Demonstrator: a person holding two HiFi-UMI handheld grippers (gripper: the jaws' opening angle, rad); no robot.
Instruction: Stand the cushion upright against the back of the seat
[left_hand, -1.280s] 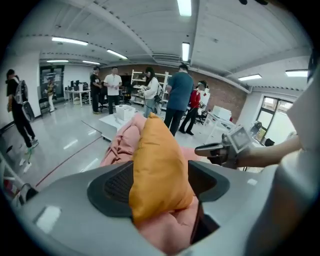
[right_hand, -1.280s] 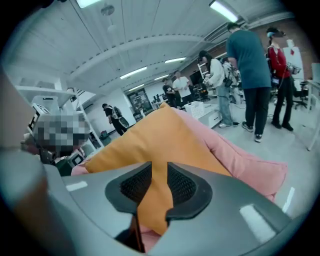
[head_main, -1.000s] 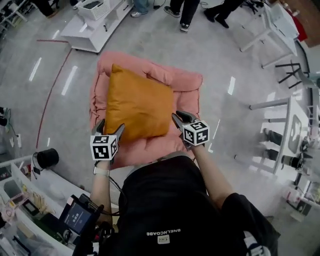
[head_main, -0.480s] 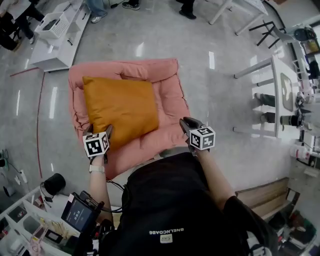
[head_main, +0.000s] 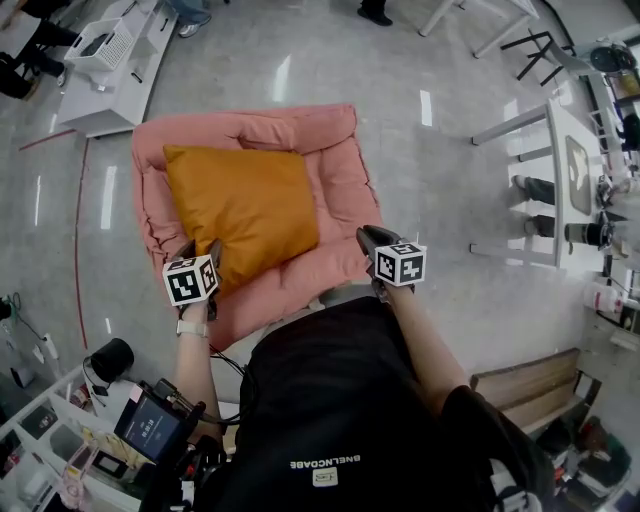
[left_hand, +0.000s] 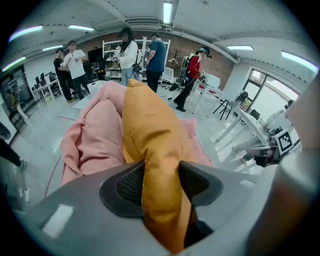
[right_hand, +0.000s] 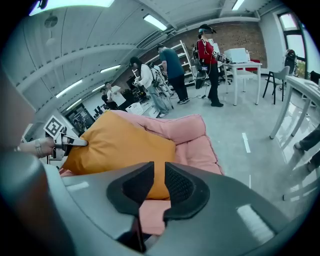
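Grey floor, pink seat — left tongs closing on orange cushion; right tongs narrow, empty.

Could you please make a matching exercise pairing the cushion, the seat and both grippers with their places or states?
1 cushion
2 seat
3 left gripper
4 right gripper

A pink, on the floor
B orange, lying on the seat
C nothing between its fingers
D cushion's corner between its fingers

Pairs: 1-B, 2-A, 3-D, 4-C. The left gripper's fingers are closing.
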